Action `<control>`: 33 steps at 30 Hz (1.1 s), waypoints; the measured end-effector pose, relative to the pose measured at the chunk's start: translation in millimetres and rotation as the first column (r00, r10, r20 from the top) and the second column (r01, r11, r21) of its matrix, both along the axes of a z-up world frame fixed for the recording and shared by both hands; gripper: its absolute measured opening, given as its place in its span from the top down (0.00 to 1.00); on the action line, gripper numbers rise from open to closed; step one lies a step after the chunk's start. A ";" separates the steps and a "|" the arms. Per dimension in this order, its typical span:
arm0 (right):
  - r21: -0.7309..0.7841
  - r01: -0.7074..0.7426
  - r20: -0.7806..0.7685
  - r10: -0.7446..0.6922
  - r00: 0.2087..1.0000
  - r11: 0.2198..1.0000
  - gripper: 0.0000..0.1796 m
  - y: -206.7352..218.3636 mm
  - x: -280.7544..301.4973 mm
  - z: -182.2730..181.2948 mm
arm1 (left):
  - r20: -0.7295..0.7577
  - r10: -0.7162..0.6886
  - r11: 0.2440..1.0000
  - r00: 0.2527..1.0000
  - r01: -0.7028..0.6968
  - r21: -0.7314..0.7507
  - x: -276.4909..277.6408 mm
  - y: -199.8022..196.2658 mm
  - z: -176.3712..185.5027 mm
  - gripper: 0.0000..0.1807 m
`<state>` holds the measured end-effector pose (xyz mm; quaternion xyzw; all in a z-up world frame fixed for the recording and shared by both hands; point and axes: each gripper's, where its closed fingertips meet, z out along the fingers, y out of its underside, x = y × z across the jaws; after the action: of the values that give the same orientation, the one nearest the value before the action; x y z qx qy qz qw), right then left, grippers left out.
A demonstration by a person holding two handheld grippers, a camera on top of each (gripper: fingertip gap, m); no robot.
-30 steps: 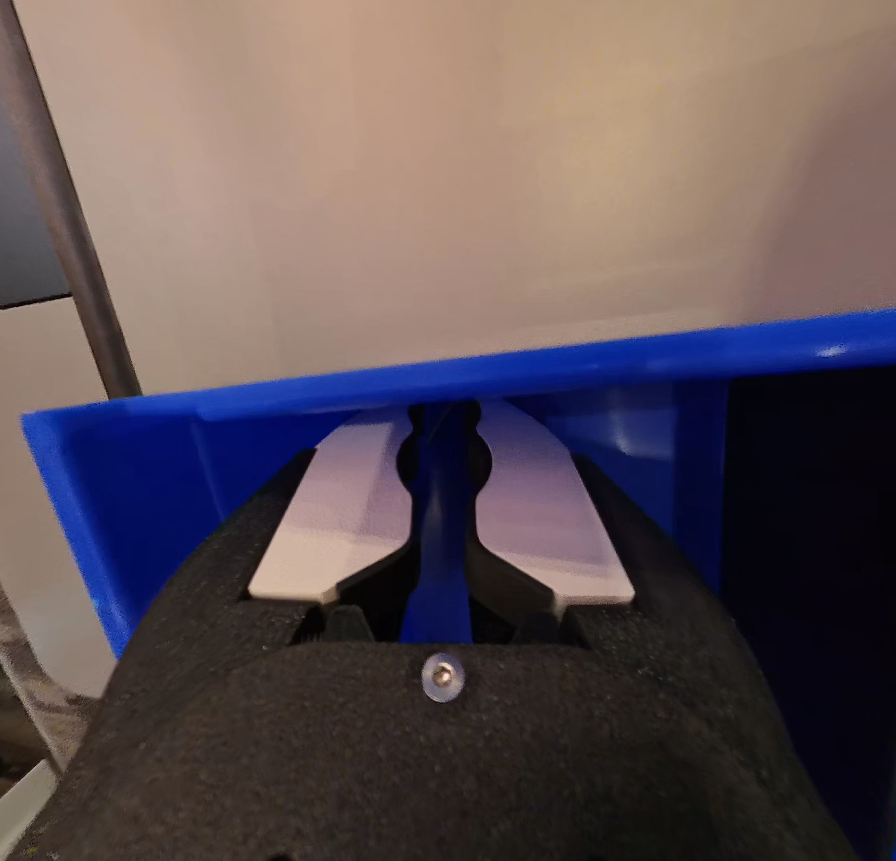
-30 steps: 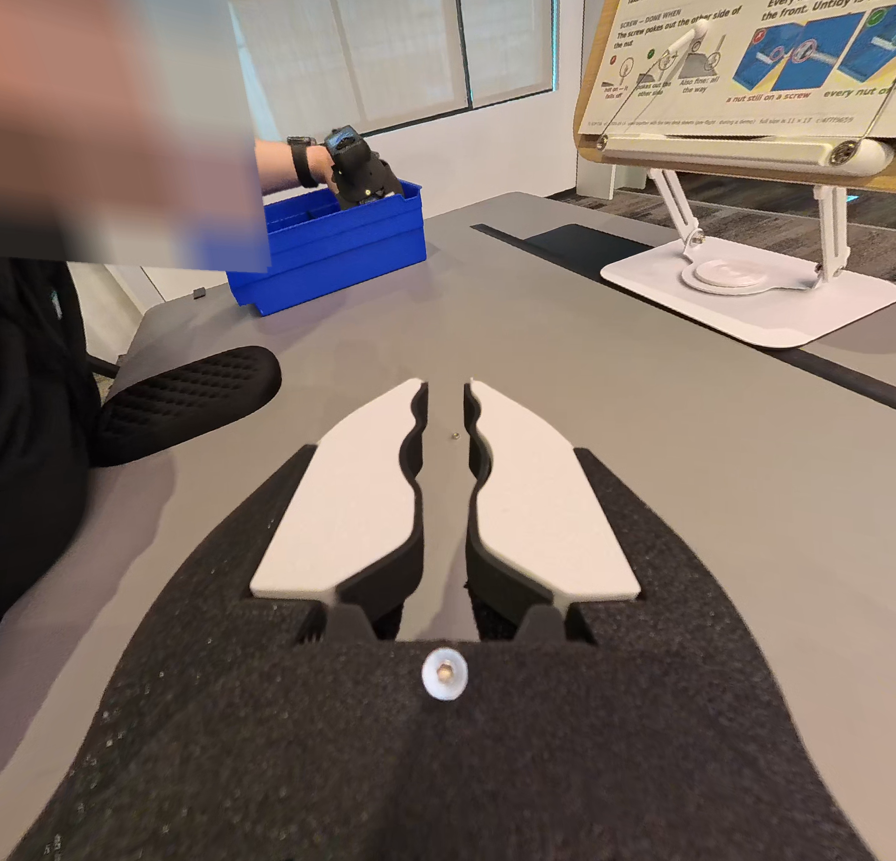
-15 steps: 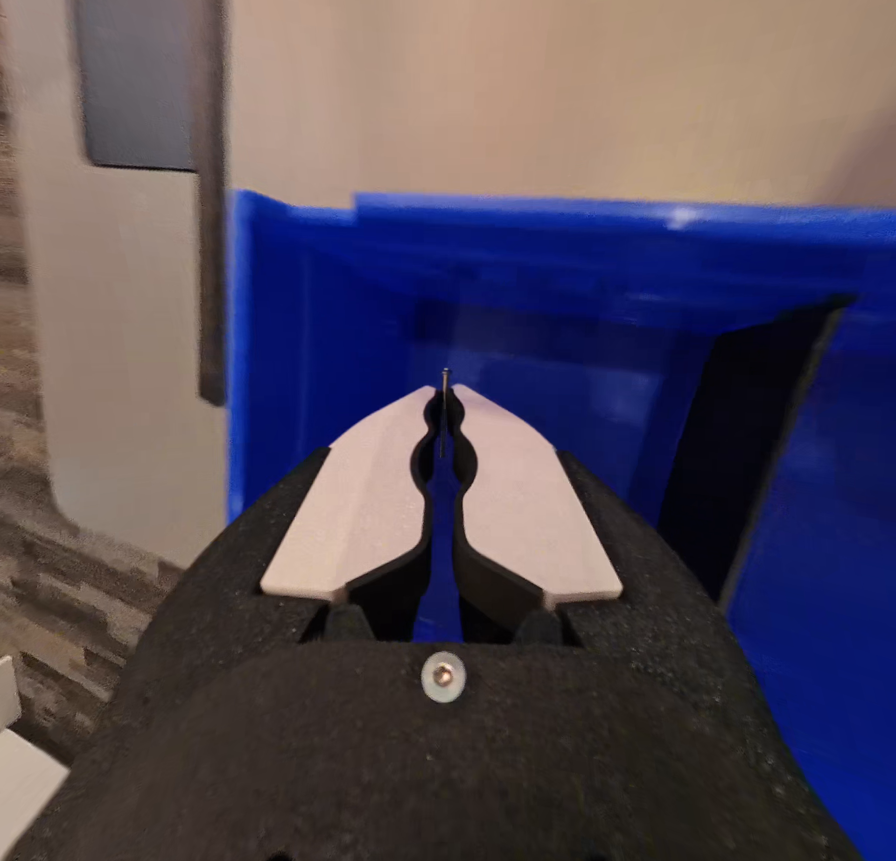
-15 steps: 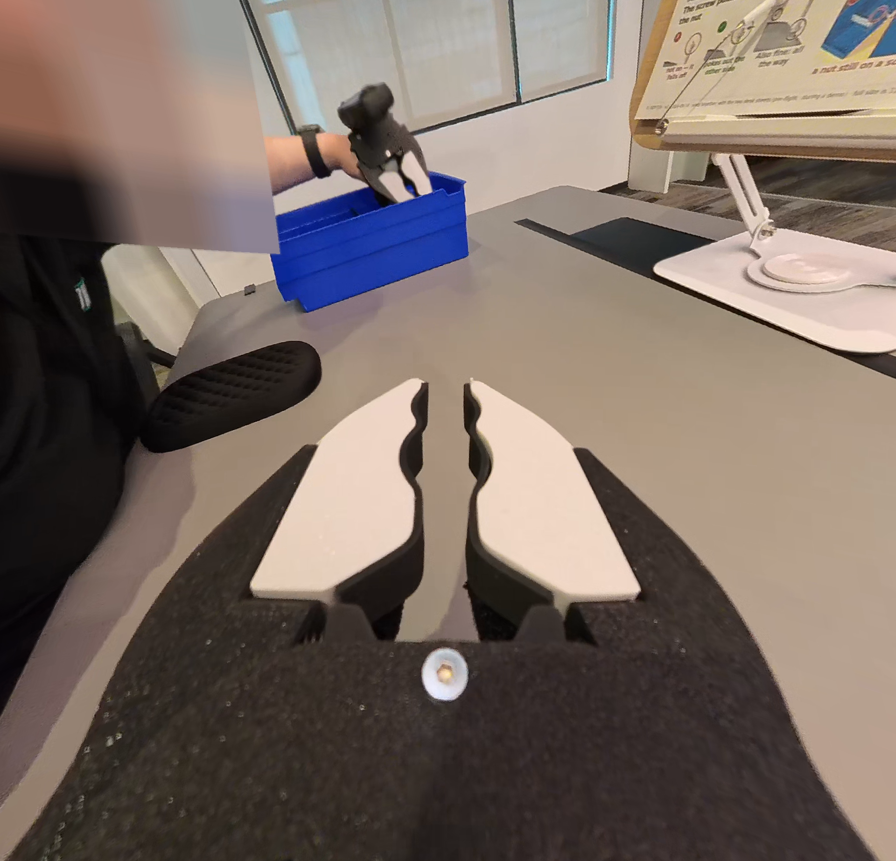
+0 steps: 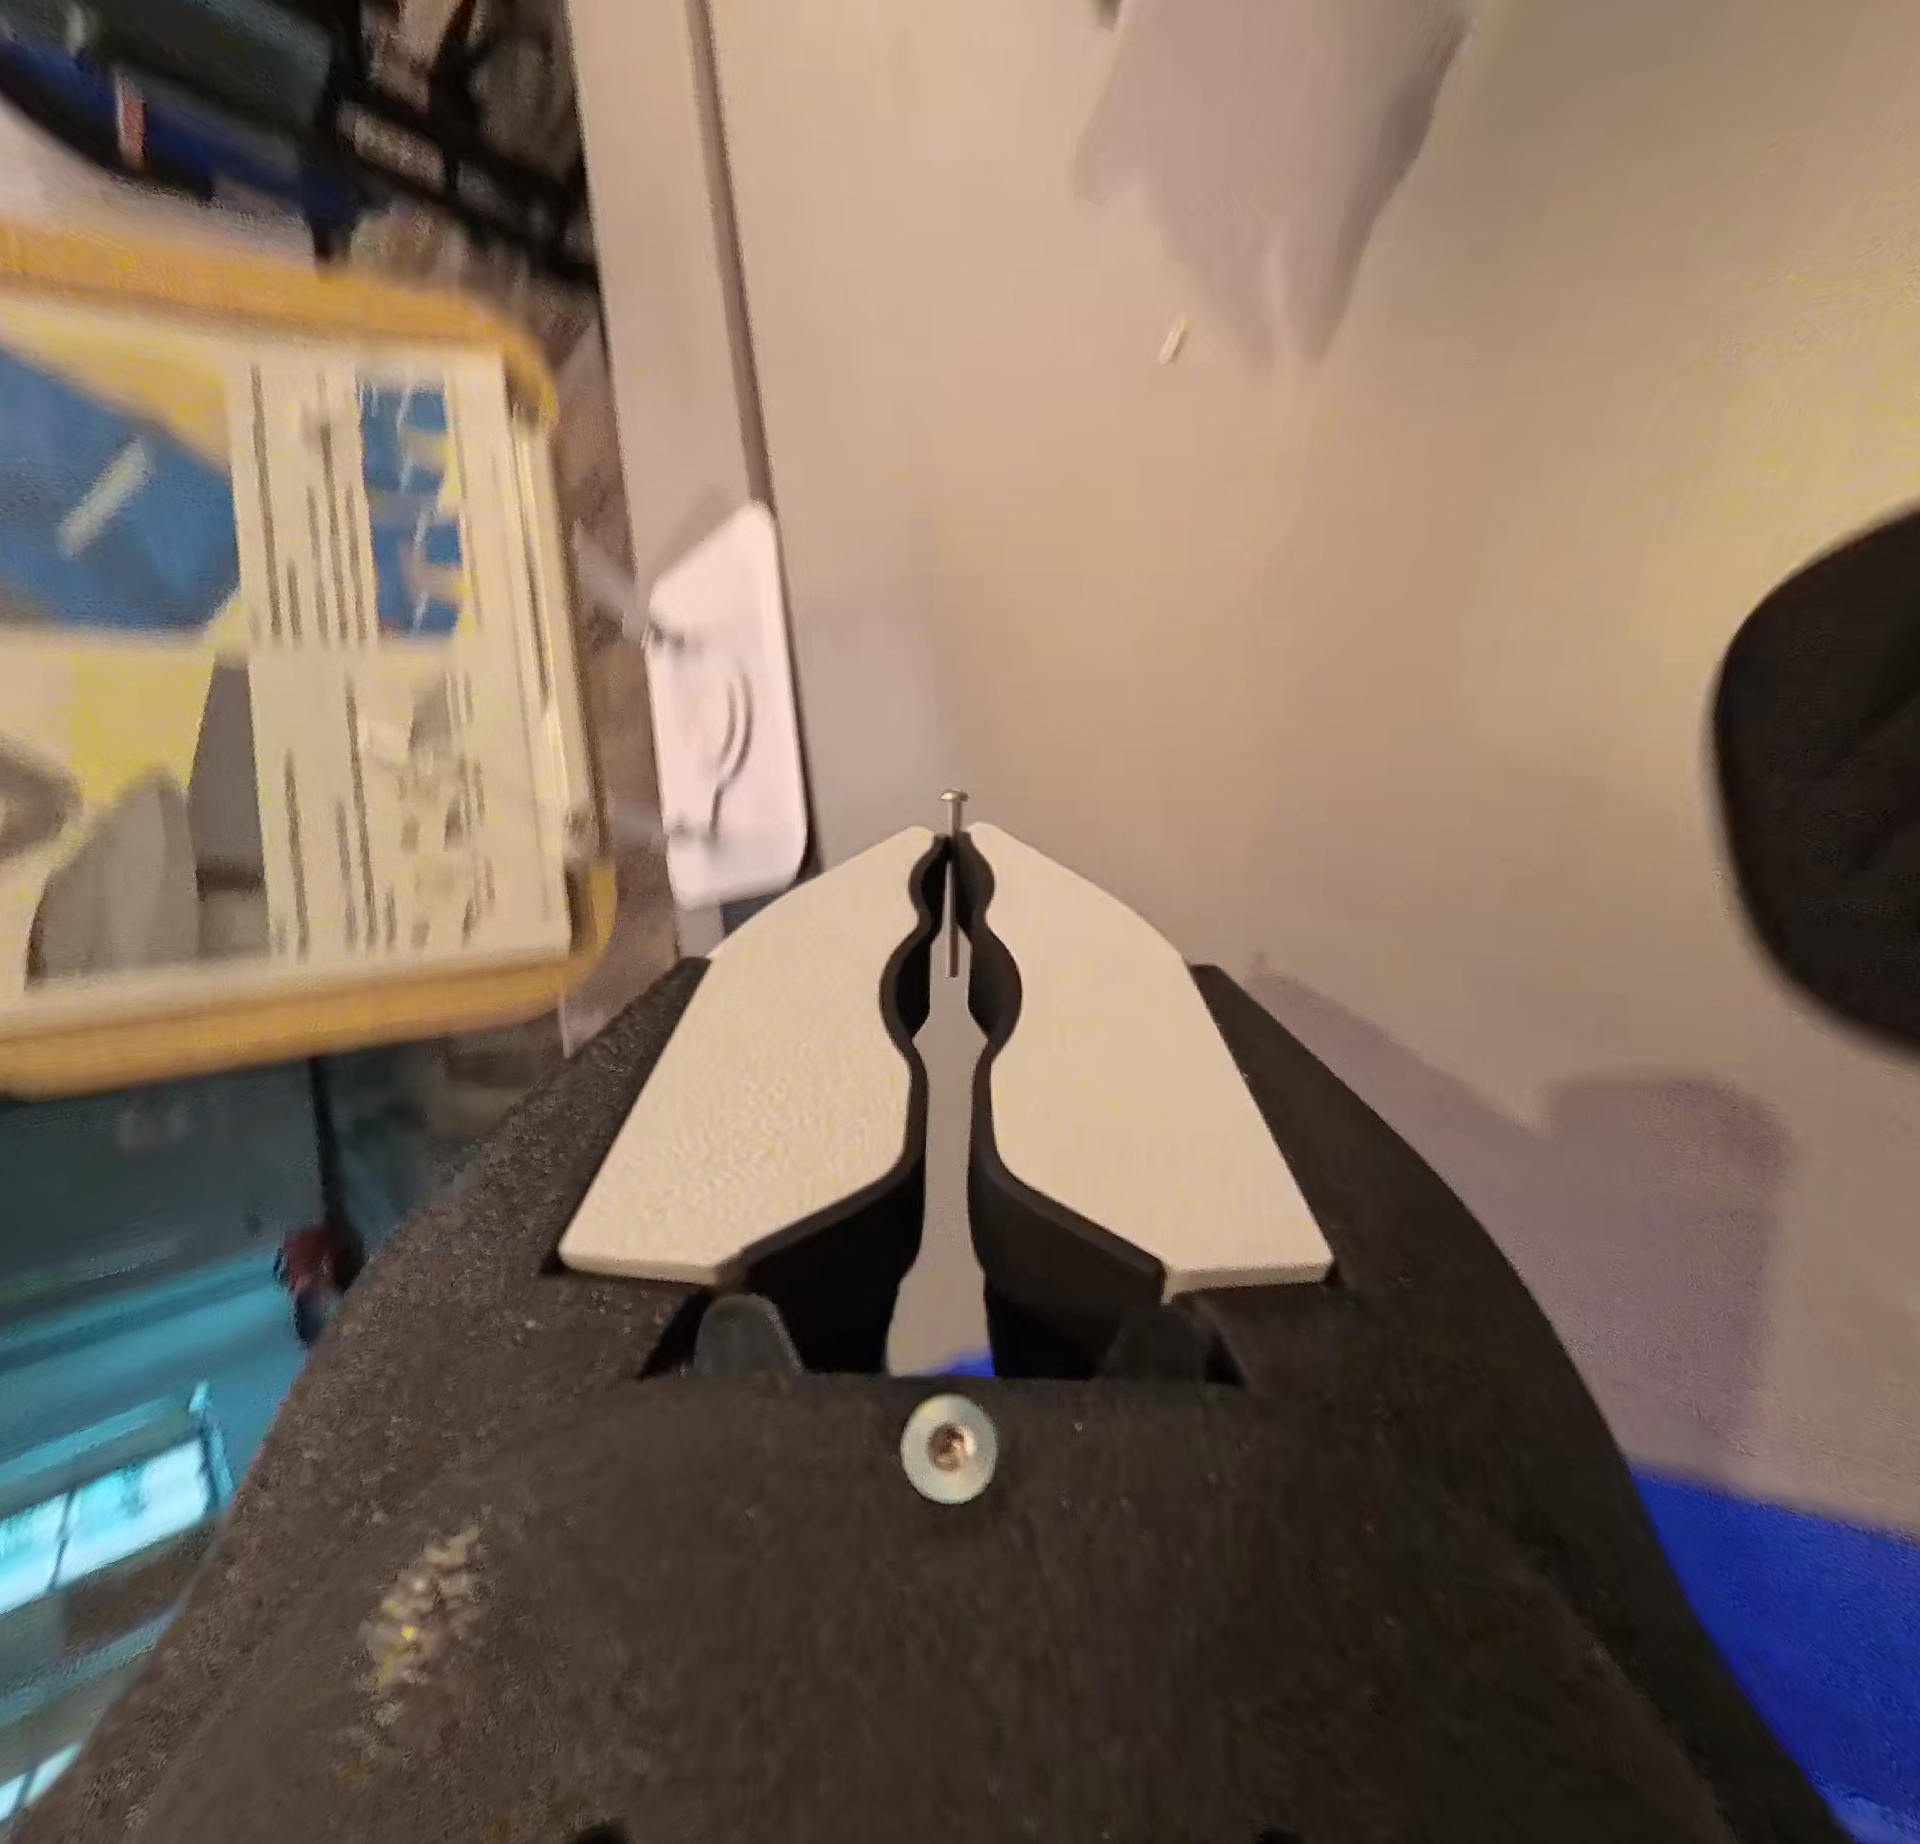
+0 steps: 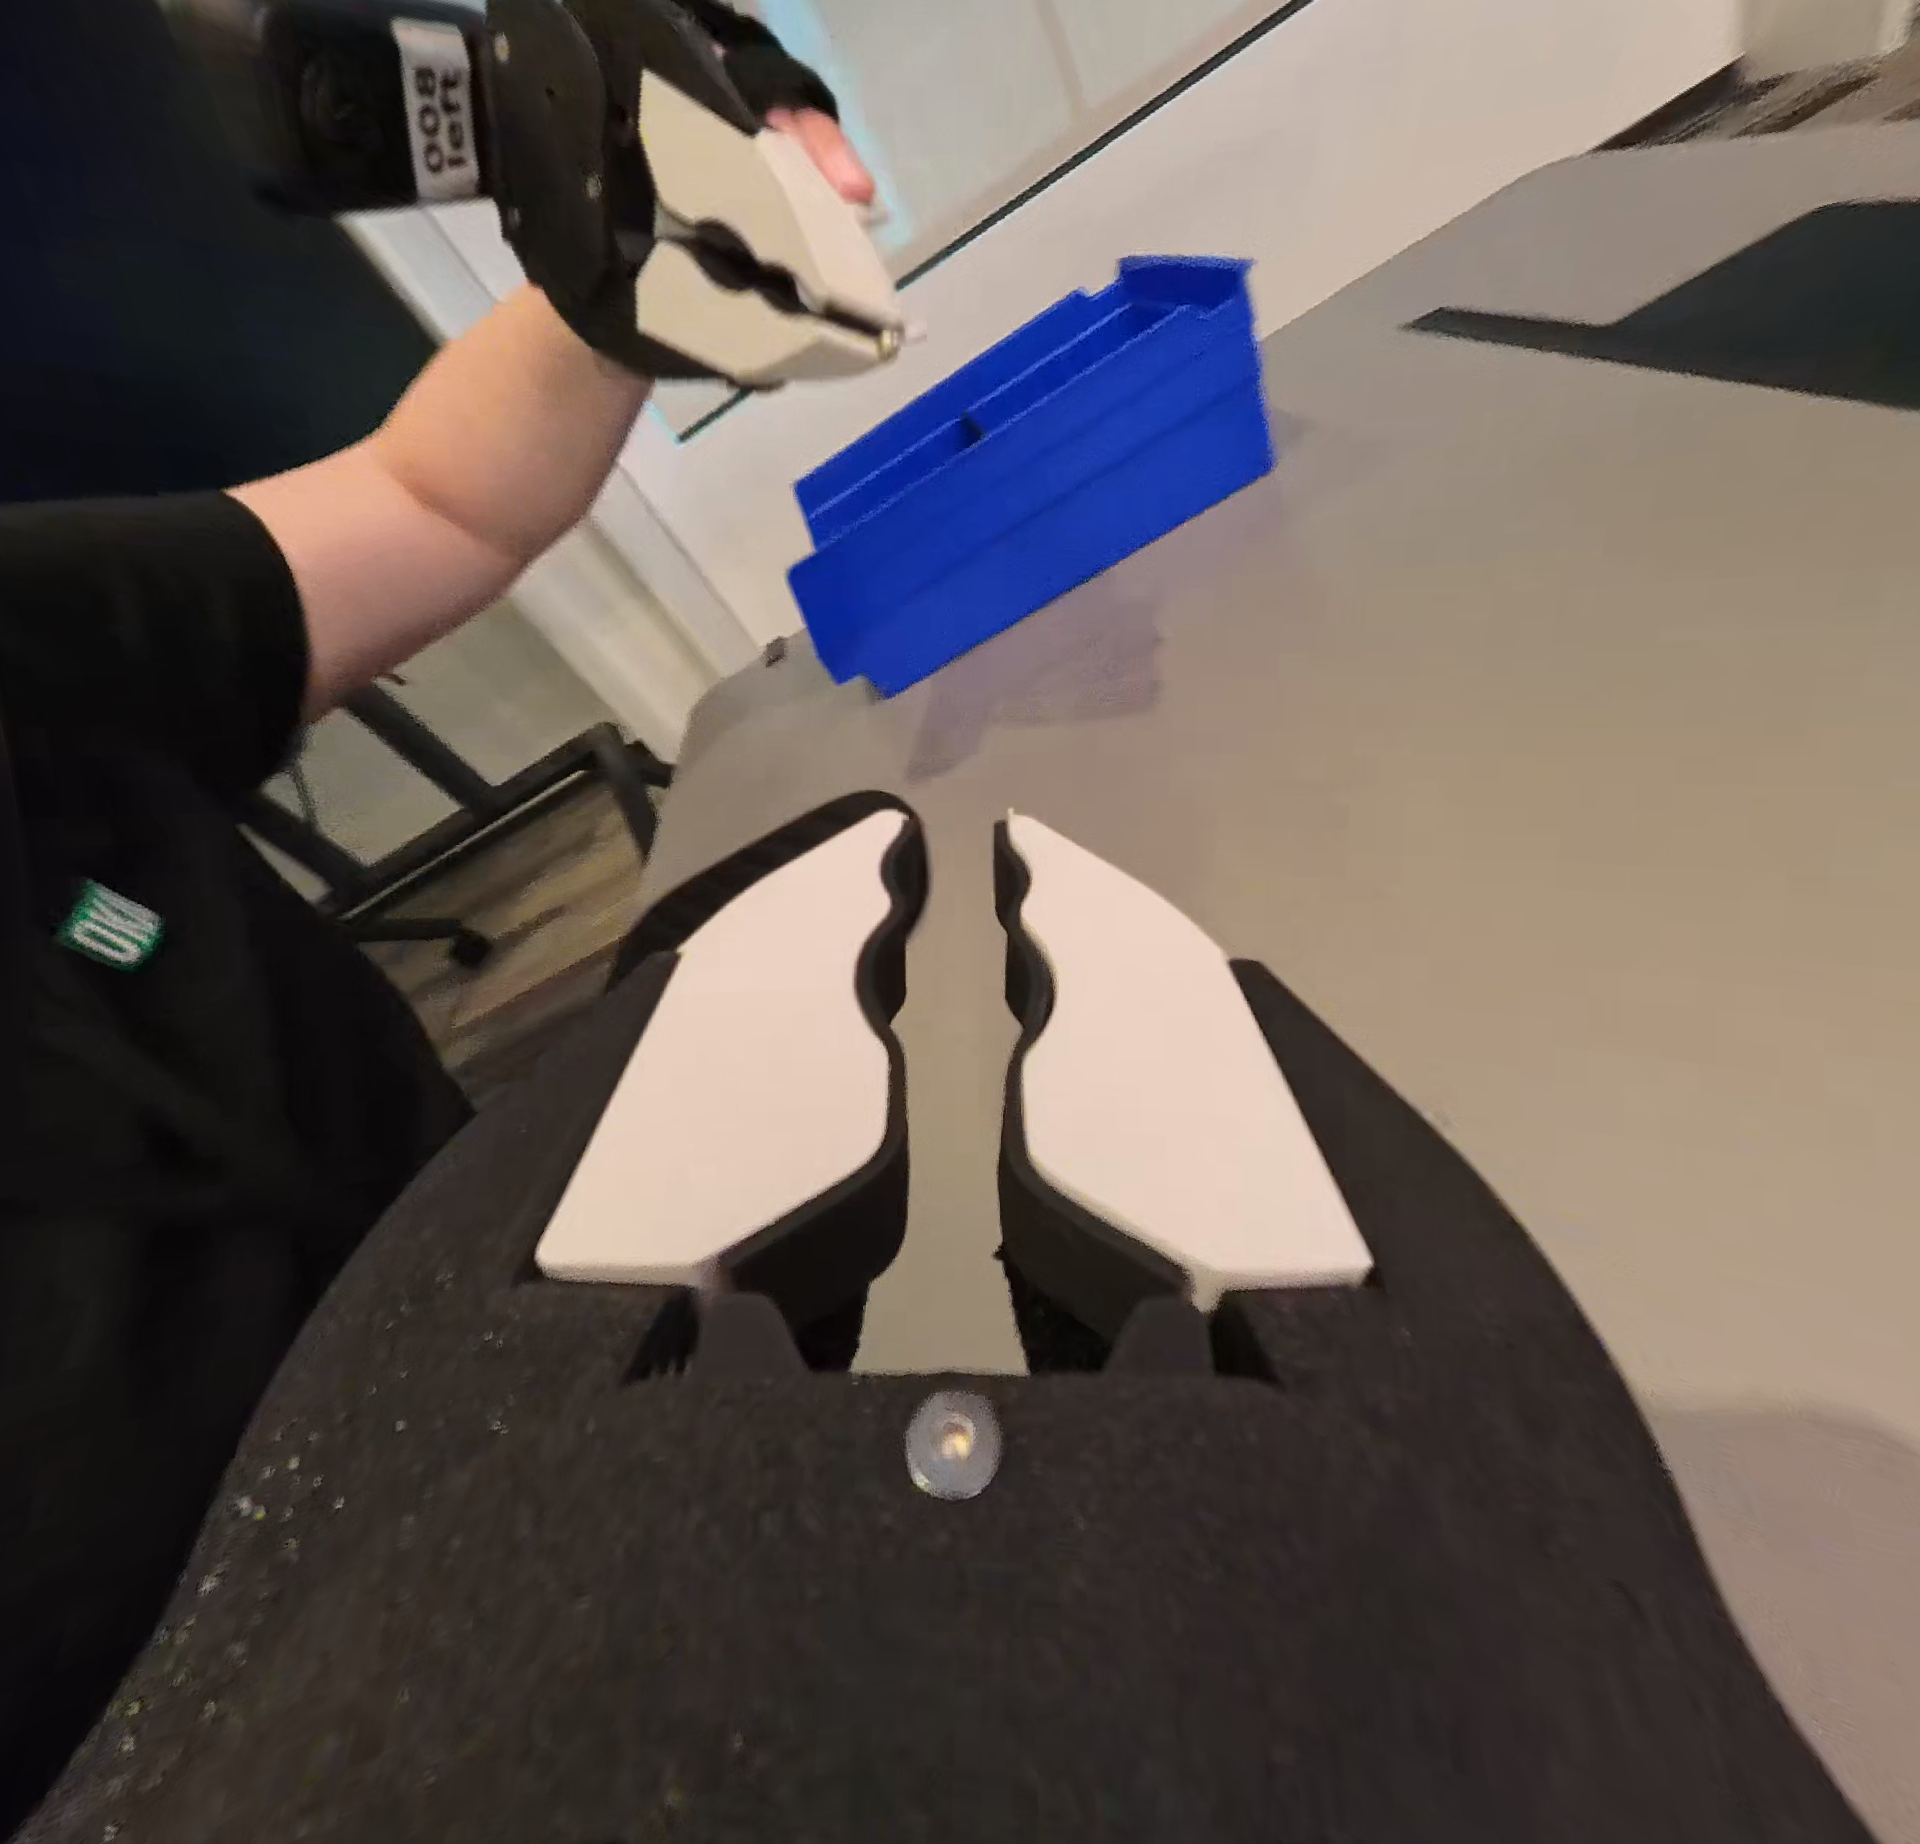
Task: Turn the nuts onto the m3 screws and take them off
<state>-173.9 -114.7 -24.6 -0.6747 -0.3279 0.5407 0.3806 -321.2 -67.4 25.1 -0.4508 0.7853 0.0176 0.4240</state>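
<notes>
My left gripper is shut on a thin metal m3 screw. The screw's head pokes out past the fingertips. In the right wrist view the left gripper is held in the air up and left of the blue bin, with the screw tip showing at its end. My right gripper is open and empty, low over the grey table, with a narrow gap between its white fingers. No nut is visible.
A blue edge of the bin shows low right in the left wrist view. A wooden-framed instruction board on a white stand is at the left. A black chair armrest is at the right. A person's forearm holds the left gripper. My right fingertips sit around 20 cm from my left ones.
My left gripper shut on a screw inside the blue bin, then lifted it out and swung away over the table. My right gripper turned toward the bin and stayed open.
</notes>
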 end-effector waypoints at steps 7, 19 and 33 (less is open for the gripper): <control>-0.189 -0.218 -0.138 0.194 0.971 0.957 0.96 -20.7 -14.6 20.3 | -0.020 -0.168 0.981 0.986 0.169 0.094 95.1 -51.5 -27.4 1.00; -0.345 -0.293 -0.037 0.299 0.954 0.892 0.94 -21.0 -5.2 -2.9 | -0.154 -0.226 0.968 0.962 0.240 0.076 142.0 -65.8 -51.6 1.00; -0.385 -0.346 -0.078 0.343 0.936 0.856 0.96 -26.6 3.6 -9.9 | -0.176 -0.256 0.960 0.950 0.271 0.065 154.0 -66.2 -58.7 1.00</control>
<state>-170.3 -141.2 -34.5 -0.6659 -0.3269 0.6567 0.1357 -167.2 -133.5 -33.6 -0.3196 0.8695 0.0329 0.3751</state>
